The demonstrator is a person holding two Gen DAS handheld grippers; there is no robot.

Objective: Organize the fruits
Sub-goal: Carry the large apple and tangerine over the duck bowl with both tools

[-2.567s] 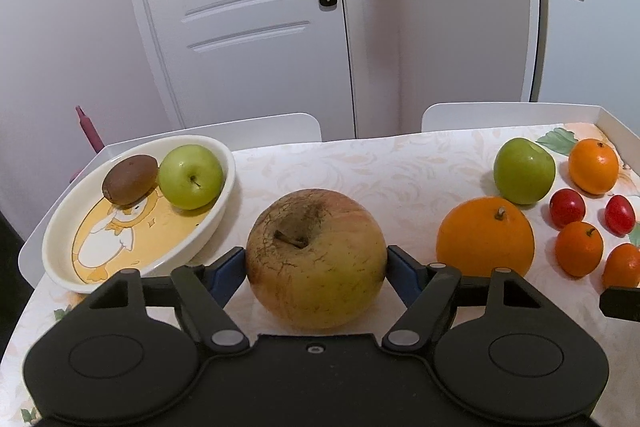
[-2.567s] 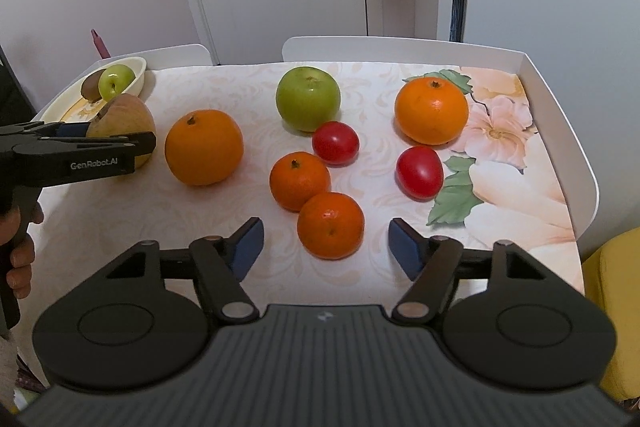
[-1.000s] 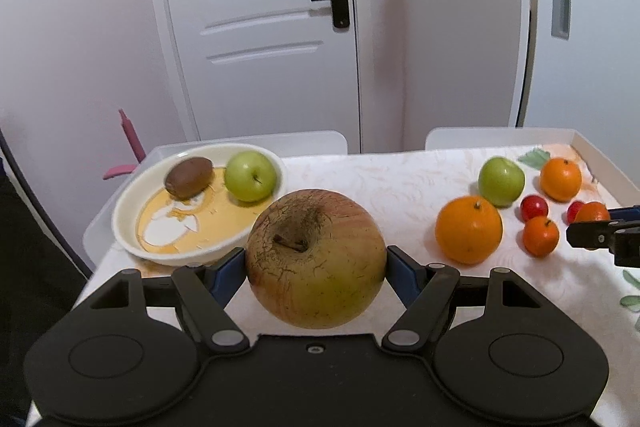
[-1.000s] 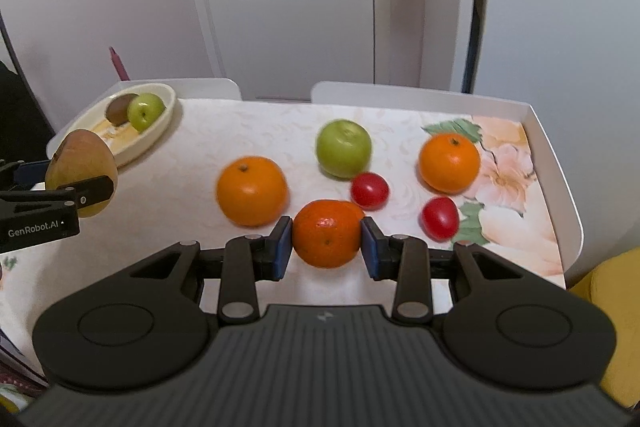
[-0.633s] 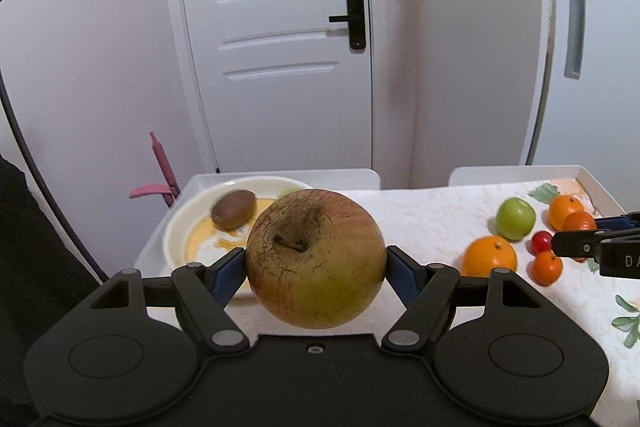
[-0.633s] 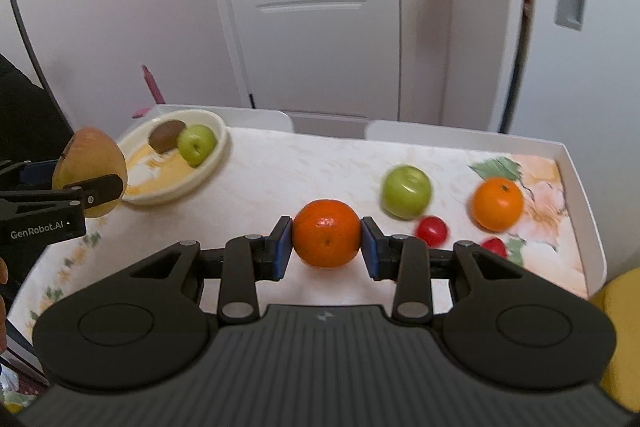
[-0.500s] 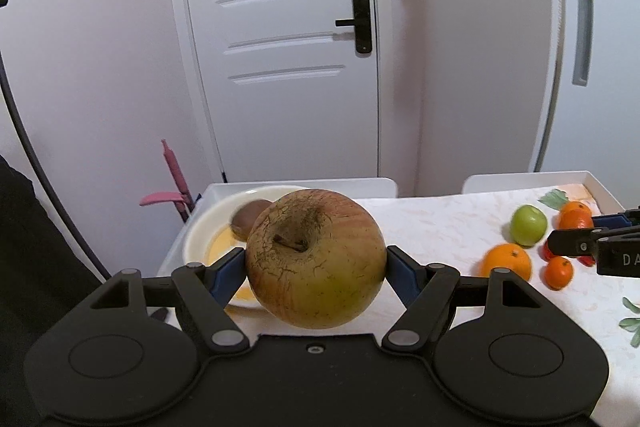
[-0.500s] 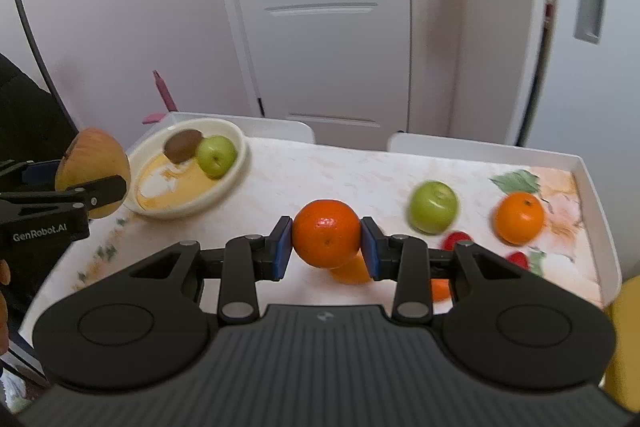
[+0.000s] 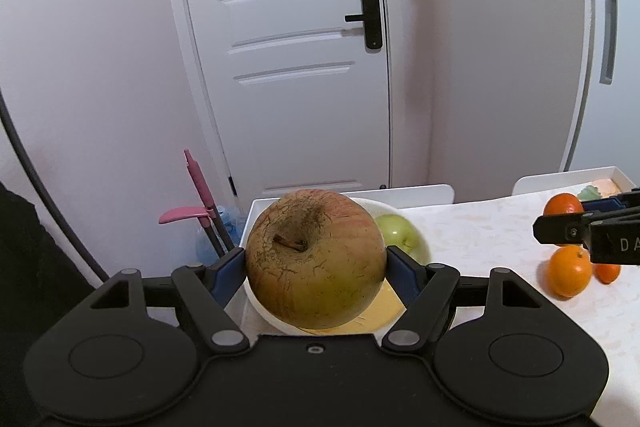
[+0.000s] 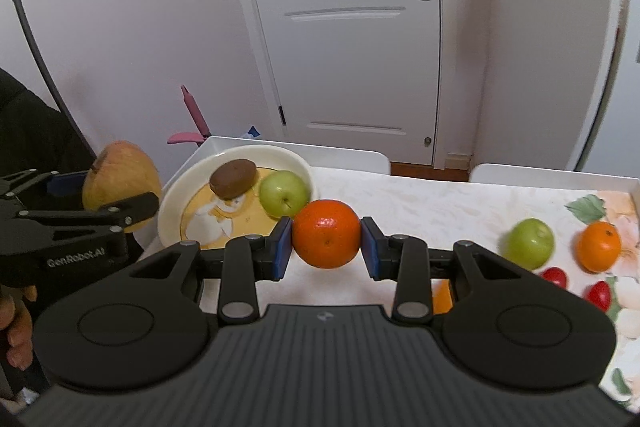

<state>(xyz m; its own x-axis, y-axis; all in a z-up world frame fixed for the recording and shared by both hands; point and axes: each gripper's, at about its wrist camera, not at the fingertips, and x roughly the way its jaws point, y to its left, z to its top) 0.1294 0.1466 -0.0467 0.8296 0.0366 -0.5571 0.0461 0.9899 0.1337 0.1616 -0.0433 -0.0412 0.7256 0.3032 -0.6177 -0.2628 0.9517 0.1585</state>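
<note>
Both fruits have risen off the counter (image 10: pixel 420 203) toward the plate (image 10: pixel 176 199). Left claw (image 9: pixel 316 269) clenches a large apple (image 9: pixel 316 259), plate just beyond. Right claw (image 10: pixel 326 241) grips an orange (image 10: pixel 326 239), plate ahead-left. Arriving together, the claws may collide, or released fruit could roll off.

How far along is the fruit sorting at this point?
Done: a kiwi and a green apple lie in the bowl. In hand: the left gripper holds a russet apple, the right gripper a tangerine. Left on the table: another green apple, an orange and small red fruits.
</note>
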